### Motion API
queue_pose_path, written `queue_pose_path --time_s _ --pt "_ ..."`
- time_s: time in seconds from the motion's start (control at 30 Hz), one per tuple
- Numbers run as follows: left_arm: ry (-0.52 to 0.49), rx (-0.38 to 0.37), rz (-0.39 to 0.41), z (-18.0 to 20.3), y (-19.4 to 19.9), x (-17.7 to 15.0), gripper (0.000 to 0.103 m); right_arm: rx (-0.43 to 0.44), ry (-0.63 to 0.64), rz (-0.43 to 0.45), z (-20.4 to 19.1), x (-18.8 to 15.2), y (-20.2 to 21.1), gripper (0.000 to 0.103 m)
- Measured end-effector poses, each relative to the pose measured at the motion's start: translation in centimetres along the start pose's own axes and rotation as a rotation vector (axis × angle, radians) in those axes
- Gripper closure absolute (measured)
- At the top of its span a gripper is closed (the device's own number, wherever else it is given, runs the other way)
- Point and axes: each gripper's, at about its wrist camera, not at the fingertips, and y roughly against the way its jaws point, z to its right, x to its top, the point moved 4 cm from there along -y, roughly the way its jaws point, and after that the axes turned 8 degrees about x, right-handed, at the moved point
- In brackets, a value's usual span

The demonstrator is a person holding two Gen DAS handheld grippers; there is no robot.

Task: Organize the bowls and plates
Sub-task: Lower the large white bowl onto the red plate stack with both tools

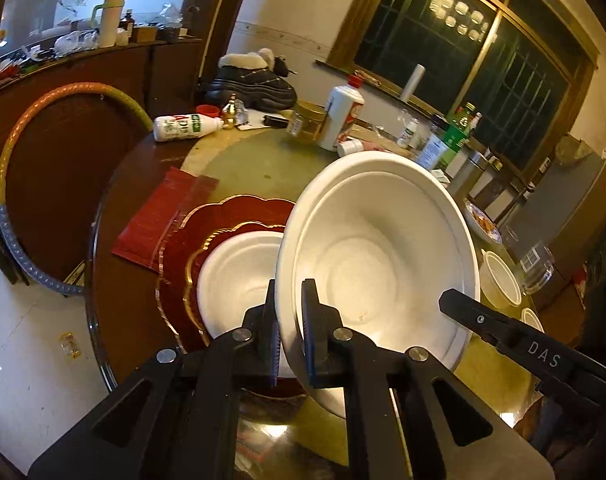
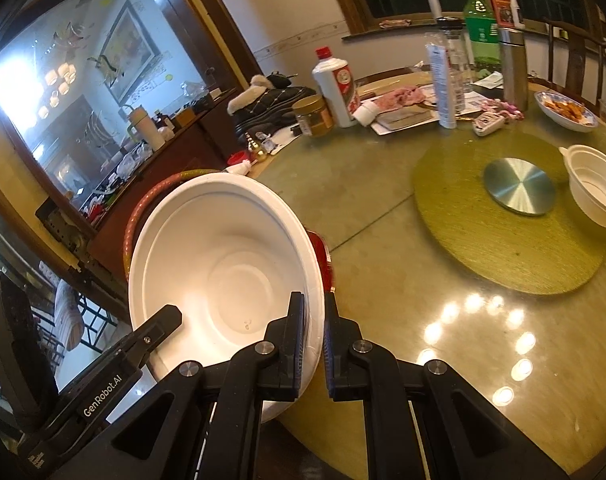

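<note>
Both grippers carry one large white bowl [image 1: 375, 248], tilted above the table. My left gripper [image 1: 291, 284] is shut on its left rim, one pad inside and one outside. My right gripper [image 2: 314, 296] is shut on the opposite rim of the same bowl [image 2: 223, 264]. Each view also shows a finger of the other gripper at the bowl's far edge. Below, to the left, a smaller white bowl [image 1: 239, 276] rests on a red plate with a gold scalloped rim [image 1: 239, 212]. A sliver of that red plate [image 2: 321, 256] peeks out behind the held bowl.
A stack of white bowls [image 2: 595, 192] sits on the green turntable [image 2: 503, 264], beside a metal disc [image 2: 519, 186]. Bottles, a jar [image 2: 313, 116], papers and a dish of food [image 2: 565, 112] crowd the far side. A red mat [image 1: 159, 212] lies left of the plate, a glass [image 1: 537, 266] at right.
</note>
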Motion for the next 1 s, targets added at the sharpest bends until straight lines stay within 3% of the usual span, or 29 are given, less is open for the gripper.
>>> queue_pose_path --time_s 0.37,1.0 --pt "0.034 0.035 -0.024 -2.3 -1.3 0.5 0.096 0.017 0.01 -0.048 -1.5 0.4 -3.2 0.095" --pt "0.033 0.063 -0.06 -2.9 -2.8 0.3 0.096 0.019 -0.011 -0.103 -1.0 0.2 -5.6 0.095"
